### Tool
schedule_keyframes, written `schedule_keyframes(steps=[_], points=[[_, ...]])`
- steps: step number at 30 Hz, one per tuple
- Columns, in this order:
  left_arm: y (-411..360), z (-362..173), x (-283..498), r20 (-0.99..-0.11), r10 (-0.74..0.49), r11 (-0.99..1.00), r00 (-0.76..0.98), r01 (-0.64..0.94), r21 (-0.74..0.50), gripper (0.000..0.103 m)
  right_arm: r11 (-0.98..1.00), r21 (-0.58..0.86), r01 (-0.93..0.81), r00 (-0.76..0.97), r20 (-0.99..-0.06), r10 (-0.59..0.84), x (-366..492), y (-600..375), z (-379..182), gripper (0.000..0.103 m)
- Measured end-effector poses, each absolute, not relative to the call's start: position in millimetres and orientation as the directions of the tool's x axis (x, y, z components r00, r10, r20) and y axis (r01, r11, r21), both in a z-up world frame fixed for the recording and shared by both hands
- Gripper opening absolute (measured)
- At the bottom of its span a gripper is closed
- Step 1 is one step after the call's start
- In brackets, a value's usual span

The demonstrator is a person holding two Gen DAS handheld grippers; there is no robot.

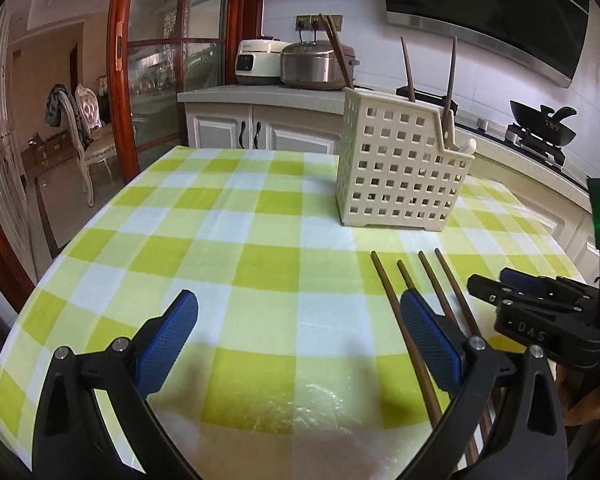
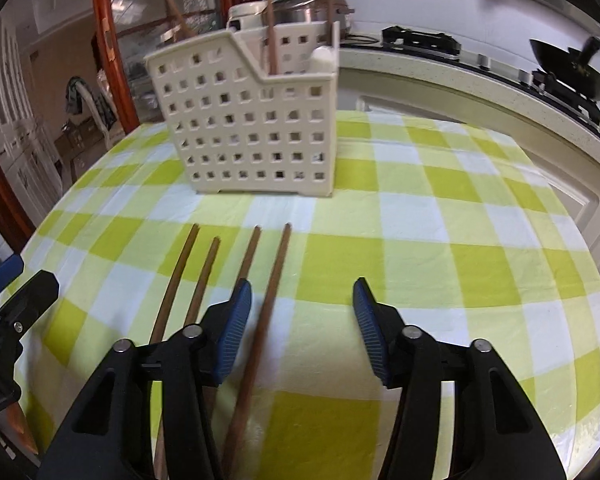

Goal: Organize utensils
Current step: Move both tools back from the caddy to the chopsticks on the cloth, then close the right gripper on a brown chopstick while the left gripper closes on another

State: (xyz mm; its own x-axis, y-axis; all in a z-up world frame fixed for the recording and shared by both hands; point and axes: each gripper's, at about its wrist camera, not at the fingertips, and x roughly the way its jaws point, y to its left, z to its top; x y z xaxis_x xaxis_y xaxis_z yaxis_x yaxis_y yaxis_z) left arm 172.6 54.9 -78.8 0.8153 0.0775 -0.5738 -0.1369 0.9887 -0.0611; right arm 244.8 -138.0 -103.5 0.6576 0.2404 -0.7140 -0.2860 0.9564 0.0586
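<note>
On the green-and-white checked tablecloth, four brown chopsticks lie side by side, tips pointing toward the cream perforated basket that stands upright farther back. Your right gripper hangs low over the cloth with its blue fingers spread wide, gripping nothing; the rightmost chopstick runs between them, closer to the left finger, and whether that finger touches a stick cannot be told. Your left gripper is likewise spread apart and empty above the cloth, its right finger overlapping the sticks in that view. The basket already holds several upright chopsticks and a white handle at its lower corner. Behind it, a counter carries two rice cookers; a wok sits on the stove.
</note>
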Motion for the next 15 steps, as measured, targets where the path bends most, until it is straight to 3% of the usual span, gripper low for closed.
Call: schedule_keyframes(steps=[5,15], points=[[51.8,-79.6,170.5,-0.579,0.072,0.993,0.812,-0.115,-0.038,0.098,0.958,0.027,-0.284,0.633,-0.745,0.209,248.7,-130.8,-109.0,0.038],[58.5,-86.4,169.8,-0.602,0.053,0.992,0.797,-0.113,-0.063,0.098,0.954,-0.011,-0.299,0.607,-0.774,0.181,252.4,-118.7,-115.3,0.035]])
